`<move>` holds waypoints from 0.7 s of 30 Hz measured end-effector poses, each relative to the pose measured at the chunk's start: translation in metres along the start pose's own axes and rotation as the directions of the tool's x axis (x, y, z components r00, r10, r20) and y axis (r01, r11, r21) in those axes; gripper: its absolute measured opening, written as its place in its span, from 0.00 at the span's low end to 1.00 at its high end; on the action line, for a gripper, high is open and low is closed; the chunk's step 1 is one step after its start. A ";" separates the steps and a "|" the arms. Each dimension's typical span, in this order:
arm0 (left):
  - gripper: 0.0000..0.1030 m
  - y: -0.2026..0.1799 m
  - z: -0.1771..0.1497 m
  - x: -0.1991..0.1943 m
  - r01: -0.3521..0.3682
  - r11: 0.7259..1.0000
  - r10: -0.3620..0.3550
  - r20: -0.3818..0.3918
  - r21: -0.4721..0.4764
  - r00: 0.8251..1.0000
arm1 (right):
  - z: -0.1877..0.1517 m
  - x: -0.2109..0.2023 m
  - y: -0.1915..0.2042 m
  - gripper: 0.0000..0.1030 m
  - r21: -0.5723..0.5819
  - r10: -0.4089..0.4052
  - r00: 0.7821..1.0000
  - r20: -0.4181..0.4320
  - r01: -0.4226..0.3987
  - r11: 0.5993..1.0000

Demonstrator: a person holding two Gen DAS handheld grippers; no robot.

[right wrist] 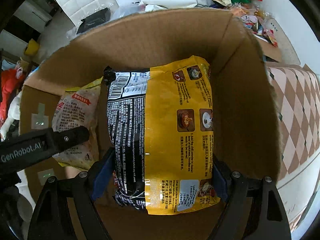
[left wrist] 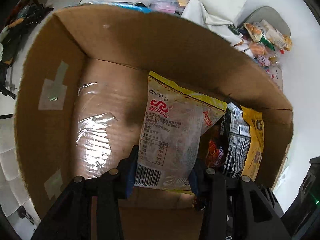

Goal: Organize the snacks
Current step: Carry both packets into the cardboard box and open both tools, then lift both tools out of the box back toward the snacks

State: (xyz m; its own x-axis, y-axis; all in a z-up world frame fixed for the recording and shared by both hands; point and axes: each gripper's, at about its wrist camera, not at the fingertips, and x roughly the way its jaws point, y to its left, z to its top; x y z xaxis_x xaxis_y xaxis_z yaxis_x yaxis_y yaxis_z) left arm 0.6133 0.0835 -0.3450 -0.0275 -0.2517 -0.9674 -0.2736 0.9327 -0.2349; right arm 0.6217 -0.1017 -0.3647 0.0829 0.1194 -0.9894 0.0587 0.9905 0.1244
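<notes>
White tabletop (left wrist: 300,64), brown-and-cream checkered floor (right wrist: 296,120), white padded chair (right wrist: 80,2) beyond.

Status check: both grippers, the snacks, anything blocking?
Left gripper shut on clear snack bag. Right gripper shut on noodle pack. Both inside box. Nothing blocking.

Both hand-held grippers: same matte black build with blue pads

The left hand-held gripper (left wrist: 163,177) has black angular linkage arms with round silver pivot screws and blue finger pads (left wrist: 131,172). The right hand-held gripper (right wrist: 160,178) looks the same, silver screws (right wrist: 235,174) at the joints. From the right view, the left one's side reads "GenRobot.AI" in pale lettering.
</notes>
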 end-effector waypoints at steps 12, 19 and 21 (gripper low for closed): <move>0.82 -0.017 -0.002 0.001 -0.079 0.994 0.074 0.057 0.081 0.996 | 0.019 0.027 -0.007 0.93 -0.086 -0.002 0.999 -0.052 -0.002 0.996; 0.87 -0.013 -0.023 -0.024 -0.120 0.986 0.104 0.140 0.115 0.985 | 0.007 0.010 -0.018 0.93 -0.111 -0.006 1.000 -0.026 0.003 0.994; 0.87 -0.012 -0.034 -0.036 -0.119 0.986 0.097 0.180 0.115 0.979 | -0.002 -0.002 -0.020 0.93 -0.117 -0.011 1.000 -0.003 0.011 0.993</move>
State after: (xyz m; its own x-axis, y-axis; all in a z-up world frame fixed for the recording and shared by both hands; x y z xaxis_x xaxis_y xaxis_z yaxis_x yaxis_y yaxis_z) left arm 0.5851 0.0725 -0.3041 0.1194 -0.1090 -0.9868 -0.1562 0.9795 -0.1271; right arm 0.6183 -0.1217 -0.3659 0.0794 0.1086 -0.9909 -0.0572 0.9929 0.1042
